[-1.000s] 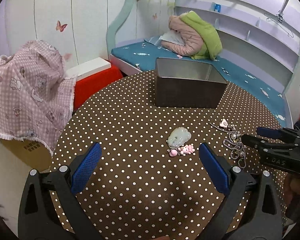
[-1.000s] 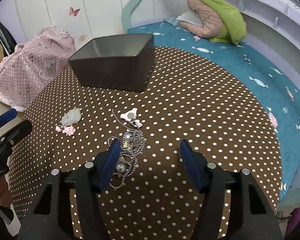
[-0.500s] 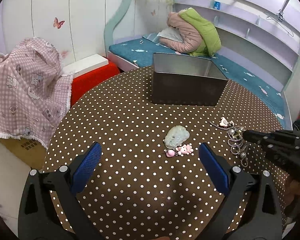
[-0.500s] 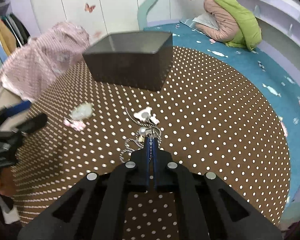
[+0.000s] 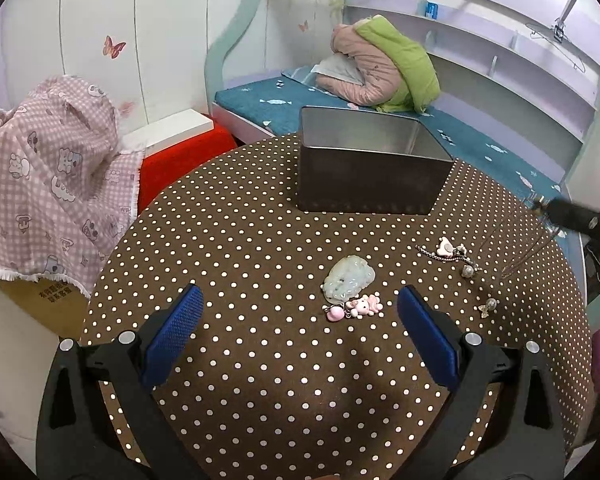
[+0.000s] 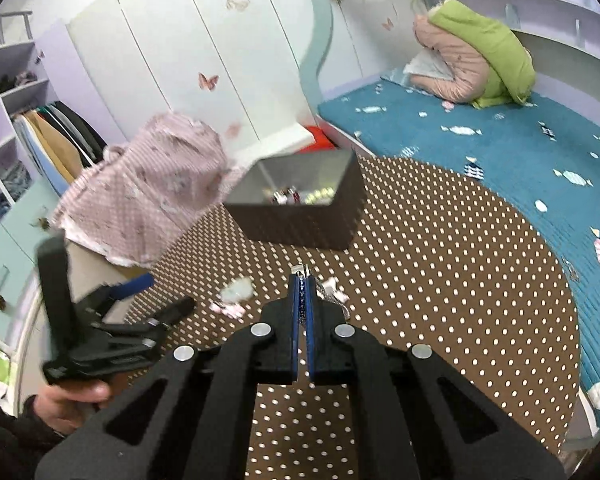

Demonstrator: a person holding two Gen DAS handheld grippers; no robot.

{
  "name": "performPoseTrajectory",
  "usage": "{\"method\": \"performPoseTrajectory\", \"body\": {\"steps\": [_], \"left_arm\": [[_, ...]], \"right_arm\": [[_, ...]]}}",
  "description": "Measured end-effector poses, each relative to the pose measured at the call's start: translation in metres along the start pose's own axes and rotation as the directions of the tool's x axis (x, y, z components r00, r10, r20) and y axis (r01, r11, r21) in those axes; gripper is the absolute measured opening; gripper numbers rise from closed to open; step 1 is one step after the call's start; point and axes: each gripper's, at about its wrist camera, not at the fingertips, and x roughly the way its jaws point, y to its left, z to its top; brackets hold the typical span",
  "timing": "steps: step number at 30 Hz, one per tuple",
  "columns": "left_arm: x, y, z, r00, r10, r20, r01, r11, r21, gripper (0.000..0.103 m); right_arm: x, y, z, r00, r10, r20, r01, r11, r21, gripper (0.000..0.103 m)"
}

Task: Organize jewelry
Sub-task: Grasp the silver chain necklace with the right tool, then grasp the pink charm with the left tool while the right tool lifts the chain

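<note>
A grey metal box (image 5: 364,168) stands at the far side of the round polka-dot table (image 5: 240,248); in the right wrist view the box (image 6: 300,216) holds a few small pieces. My right gripper (image 6: 302,276) is shut on a silver chain necklace (image 5: 520,252) and holds it lifted above the table, right of the box. A pale green jade pendant (image 5: 349,278) with pink charms (image 5: 354,309) lies between the open fingers of my left gripper (image 5: 298,320), which hovers low and empty. A pink bow charm (image 5: 448,249) and a small pearl piece (image 5: 486,307) lie on the table.
A bed with a teal cover (image 6: 500,152) and a pink-green jacket (image 5: 384,68) lies behind the table. A pink checked cloth (image 5: 48,176) covers a carton at the left. A red stool (image 5: 180,160) stands by the table's far left edge.
My right gripper shut on the chain necklace and lifted it off the table, up and toward the box. My left gripper stayed open and barely moved.
</note>
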Motion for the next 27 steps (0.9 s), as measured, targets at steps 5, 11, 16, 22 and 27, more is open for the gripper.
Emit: {"method": "performPoseTrajectory", "body": {"steps": [5, 11, 16, 22, 27], "left_arm": [[0.015, -0.011, -0.002, 1.0, -0.003, -0.029, 0.003, 1.0, 0.024, 0.097], [0.042, -0.017, -0.004, 0.997, 0.01, -0.077, -0.009, 1.0, 0.021, 0.097], [0.053, -0.024, -0.003, 0.995, -0.011, -0.104, 0.014, 0.999, 0.029, 0.058], [0.043, -0.016, -0.009, 0.99, -0.082, -0.111, 0.084, 0.996, 0.018, 0.033], [0.03, -0.005, -0.02, 0.986, -0.125, -0.113, 0.127, 0.992, 0.01, 0.012]], "right_arm": [[0.003, 0.006, 0.001, 1.0, 0.004, -0.003, -0.004, 1.0, -0.008, 0.002], [0.012, 0.004, -0.004, 1.0, 0.005, -0.024, -0.005, 1.0, 0.004, 0.002], [0.014, 0.002, -0.006, 1.0, 0.009, -0.027, -0.009, 1.0, 0.01, 0.002], [0.012, 0.005, -0.005, 1.0, 0.019, -0.019, -0.019, 1.0, 0.003, 0.002], [0.012, 0.009, -0.003, 1.0, 0.027, -0.016, -0.027, 1.0, -0.006, 0.002]]}}
